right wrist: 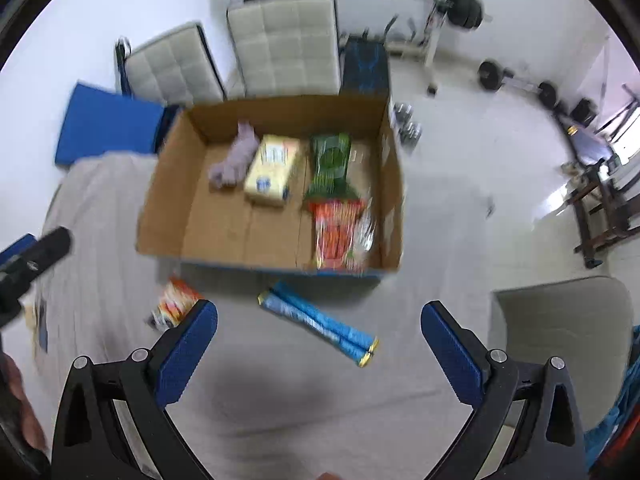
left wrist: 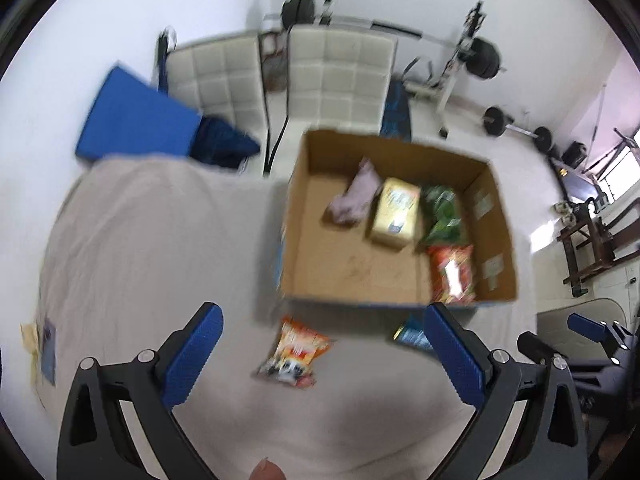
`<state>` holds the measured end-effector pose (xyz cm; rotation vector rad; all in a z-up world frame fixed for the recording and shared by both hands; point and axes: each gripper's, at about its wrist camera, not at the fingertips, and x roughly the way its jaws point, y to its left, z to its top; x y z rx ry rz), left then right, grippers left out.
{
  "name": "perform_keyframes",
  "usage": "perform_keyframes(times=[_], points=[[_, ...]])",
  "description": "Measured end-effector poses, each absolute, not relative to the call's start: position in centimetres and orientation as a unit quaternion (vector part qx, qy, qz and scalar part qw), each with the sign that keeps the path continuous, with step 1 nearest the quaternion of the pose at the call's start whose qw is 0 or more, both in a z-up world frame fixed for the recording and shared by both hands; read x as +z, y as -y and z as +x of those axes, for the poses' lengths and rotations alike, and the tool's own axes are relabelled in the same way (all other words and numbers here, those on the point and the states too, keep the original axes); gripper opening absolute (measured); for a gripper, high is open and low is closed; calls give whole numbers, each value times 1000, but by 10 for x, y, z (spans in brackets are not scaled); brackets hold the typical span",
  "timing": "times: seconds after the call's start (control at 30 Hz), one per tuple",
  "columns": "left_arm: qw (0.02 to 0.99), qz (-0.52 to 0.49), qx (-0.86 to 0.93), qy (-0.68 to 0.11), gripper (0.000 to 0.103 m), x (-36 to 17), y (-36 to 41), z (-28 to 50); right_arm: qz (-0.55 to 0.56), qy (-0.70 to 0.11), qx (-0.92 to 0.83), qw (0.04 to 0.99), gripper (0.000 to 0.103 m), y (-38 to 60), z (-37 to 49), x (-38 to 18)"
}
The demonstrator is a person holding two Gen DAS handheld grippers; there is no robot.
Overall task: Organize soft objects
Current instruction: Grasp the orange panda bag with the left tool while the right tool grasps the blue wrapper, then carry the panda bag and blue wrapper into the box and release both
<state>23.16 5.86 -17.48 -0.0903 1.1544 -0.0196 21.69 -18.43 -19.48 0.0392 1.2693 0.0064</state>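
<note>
An open cardboard box (left wrist: 304, 240) (right wrist: 172, 196) stands on a bed with a beige sheet. Inside lie a lilac cloth (left wrist: 354, 196) (right wrist: 236, 158), a yellow pack (left wrist: 396, 214) (right wrist: 274, 168), a green bag (left wrist: 442, 214) (right wrist: 330, 168) and an orange-red bag (left wrist: 454, 272) (right wrist: 340, 234). In front of the box lie an orange snack bag (left wrist: 294, 354) (right wrist: 174, 306) and a blue packet (right wrist: 318, 322) (left wrist: 412, 334). My left gripper (left wrist: 322, 354) is open above the snack bag. My right gripper (right wrist: 320, 350) is open above the blue packet. Both are empty.
Two white padded chairs (left wrist: 344, 80) (right wrist: 284, 48) and a blue mat (left wrist: 136, 116) stand behind the bed. Weight equipment (left wrist: 480, 60) lines the far wall. A card and paper (left wrist: 44, 344) lie at the bed's left edge. A beige cushion (right wrist: 560, 320) is to the right.
</note>
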Motion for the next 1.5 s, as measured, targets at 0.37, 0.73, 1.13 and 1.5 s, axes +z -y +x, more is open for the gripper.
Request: perform_keyframes(times=[0.37,0.73,1.13,1.5], points=[[734,-110,44,-669,103,-320,-96,232,-40,-710,14,702,73,189,236,-380],[697,-19,-20,-716,103,-396,-51,263,16,-763,10,646,24,184,233,-426],[685,6,-30,-728,50,-425,-29,253,57,-768,11,638,30,176,224,-426],[674,-58,-28,-736,45,-427,-23,195,41,-771,4,636,17,182,174,-417]])
